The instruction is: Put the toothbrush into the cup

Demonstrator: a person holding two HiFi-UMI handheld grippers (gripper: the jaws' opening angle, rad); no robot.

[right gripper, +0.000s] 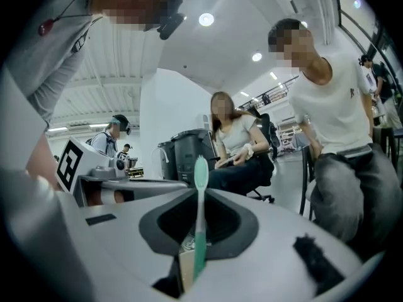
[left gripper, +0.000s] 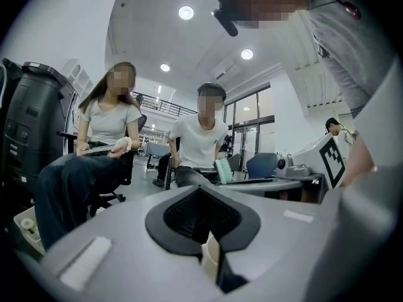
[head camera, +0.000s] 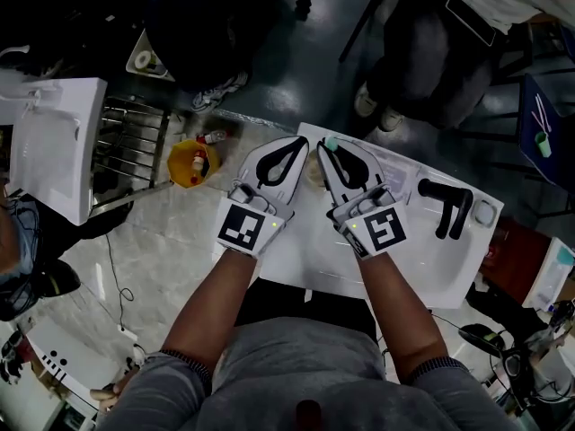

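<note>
My right gripper (head camera: pixel 325 147) (right gripper: pixel 187 263) is shut on a green toothbrush (right gripper: pixel 200 194). The brush stands upright between the jaws with its head on top. Its pale green head (head camera: pixel 331 144) shows at the right gripper's tips in the head view, and its bristles (left gripper: pixel 223 168) show in the left gripper view. My left gripper (head camera: pixel 300 144) (left gripper: pixel 213 260) sits close beside it to the left, jaws together with nothing visible between them. A pale round thing (head camera: pixel 314 174), possibly the cup, lies on the counter between the two grippers and is mostly hidden.
Both grippers hang over a white sink counter (head camera: pixel 431 259) with a black faucet (head camera: pixel 446 206) at its right. A yellow container (head camera: pixel 192 163) lies on the floor to the left, near another white basin (head camera: pixel 54 146). Two people (left gripper: pixel 201 143) sit beyond the counter.
</note>
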